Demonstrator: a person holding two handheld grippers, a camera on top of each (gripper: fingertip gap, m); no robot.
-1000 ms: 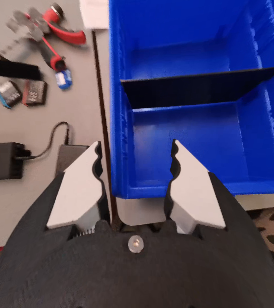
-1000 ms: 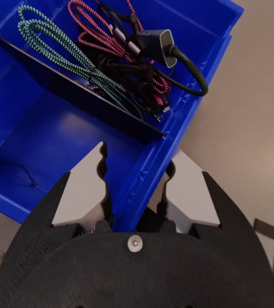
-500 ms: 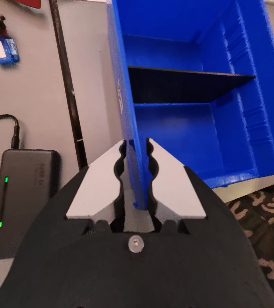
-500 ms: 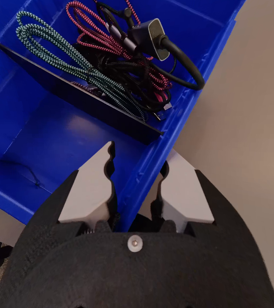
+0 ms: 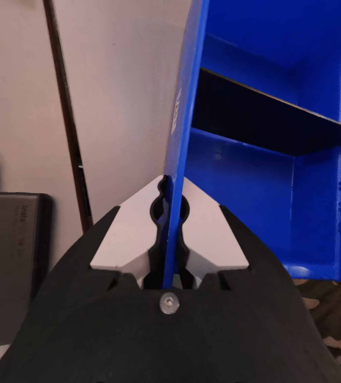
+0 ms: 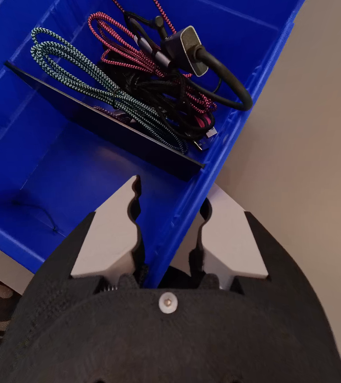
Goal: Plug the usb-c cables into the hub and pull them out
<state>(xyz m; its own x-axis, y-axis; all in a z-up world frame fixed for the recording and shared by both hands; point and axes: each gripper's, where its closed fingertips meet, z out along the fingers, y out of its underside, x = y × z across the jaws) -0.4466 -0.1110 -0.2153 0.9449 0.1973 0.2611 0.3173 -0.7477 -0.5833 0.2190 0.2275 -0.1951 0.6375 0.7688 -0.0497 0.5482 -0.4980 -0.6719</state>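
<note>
The left gripper (image 5: 170, 184) is clamped on the left wall of the blue bin (image 5: 181, 128); half a second ago its fingers only straddled that wall. The right gripper (image 6: 170, 186) straddles the bin's right wall with a gap on both sides, gripping nothing. Beyond the bin's black divider (image 6: 111, 126), the grey hub (image 6: 184, 48) lies on a tangle of green (image 6: 76, 68), red (image 6: 124, 43) and black cables, its long axis slanting, its thick black lead (image 6: 227, 83) curling toward the right wall.
</note>
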